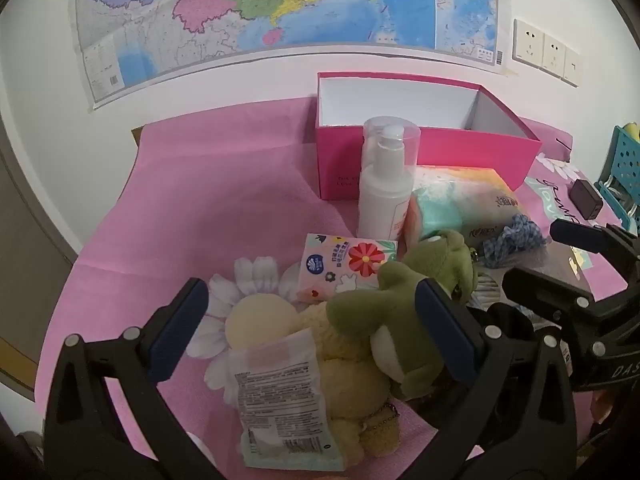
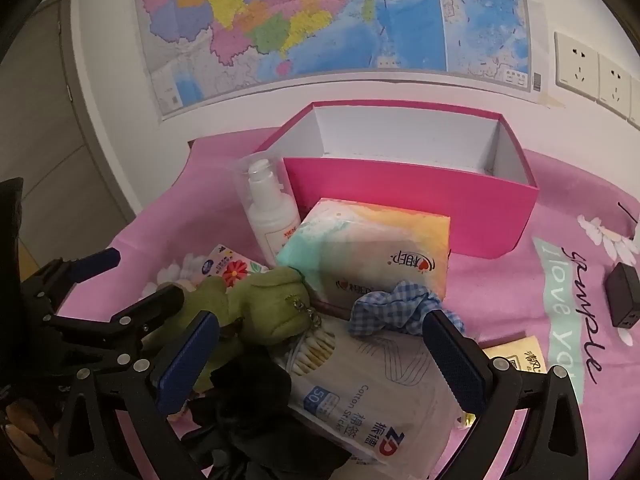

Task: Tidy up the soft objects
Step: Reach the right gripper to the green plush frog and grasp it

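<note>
Left gripper (image 1: 312, 320) fingers spread wide, straddling cream plush (image 1: 344, 364) & part of green frog plush (image 1: 404, 312); nothing pinched yet. Right gripper (image 2: 320, 356) fingers also spread, over cotton-swab pack (image 2: 372, 396). Pile sits mid-desk on pink cloth (image 1: 200, 200), pink box (image 2: 408, 196) open toward far edge by wall. Frog: fuzzy, light, squashy, likely forgiving; grab the fat body, not thin limbs or keychain. Tissue pack (image 2: 376, 252): slick film, compressible, may slip. Gingham scrunchie (image 2: 400, 308): limp fabric. White bottle (image 1: 384, 196): rigid plastic, prob. not for this sort.
</note>
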`<state>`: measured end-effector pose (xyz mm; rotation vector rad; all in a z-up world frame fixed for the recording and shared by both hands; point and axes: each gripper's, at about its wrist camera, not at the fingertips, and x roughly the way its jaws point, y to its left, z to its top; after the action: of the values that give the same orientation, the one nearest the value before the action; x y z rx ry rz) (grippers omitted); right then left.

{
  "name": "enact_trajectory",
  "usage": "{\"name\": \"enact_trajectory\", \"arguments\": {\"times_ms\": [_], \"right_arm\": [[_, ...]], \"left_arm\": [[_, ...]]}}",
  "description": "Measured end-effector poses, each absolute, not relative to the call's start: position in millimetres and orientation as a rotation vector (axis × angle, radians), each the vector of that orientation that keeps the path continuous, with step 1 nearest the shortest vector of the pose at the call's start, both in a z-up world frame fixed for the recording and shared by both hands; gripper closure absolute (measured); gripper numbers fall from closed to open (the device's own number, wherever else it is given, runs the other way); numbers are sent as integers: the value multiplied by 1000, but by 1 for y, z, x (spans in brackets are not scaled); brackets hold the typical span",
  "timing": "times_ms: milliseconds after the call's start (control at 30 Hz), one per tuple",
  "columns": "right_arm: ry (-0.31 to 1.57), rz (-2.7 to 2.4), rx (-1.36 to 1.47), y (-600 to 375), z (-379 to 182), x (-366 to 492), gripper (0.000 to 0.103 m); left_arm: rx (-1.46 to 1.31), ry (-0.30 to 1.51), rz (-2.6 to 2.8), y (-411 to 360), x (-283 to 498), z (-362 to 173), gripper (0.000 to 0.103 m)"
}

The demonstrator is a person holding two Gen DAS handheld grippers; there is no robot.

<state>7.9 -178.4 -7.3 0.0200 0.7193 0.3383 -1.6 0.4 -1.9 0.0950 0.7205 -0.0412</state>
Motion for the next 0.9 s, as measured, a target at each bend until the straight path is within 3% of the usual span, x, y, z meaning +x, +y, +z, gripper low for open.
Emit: {"name": "enact_trajectory", "arguments": {"times_ms": [467,667,800,900], "right_arm": [[719,435,-16,-168,-4,11,0],[783,529,-22,-151,-13,28,17],[835,569,32,-149,-25,43,19],[874,610,103,-152,-31,54,19]], "left_arm": [[107,725,-130,9,-13,3,2],[121,744,-215,17,-23,-2,5],[137,733,-269,11,-29,-2,19],[139,743,-293,10,-26,-2,21]]}}
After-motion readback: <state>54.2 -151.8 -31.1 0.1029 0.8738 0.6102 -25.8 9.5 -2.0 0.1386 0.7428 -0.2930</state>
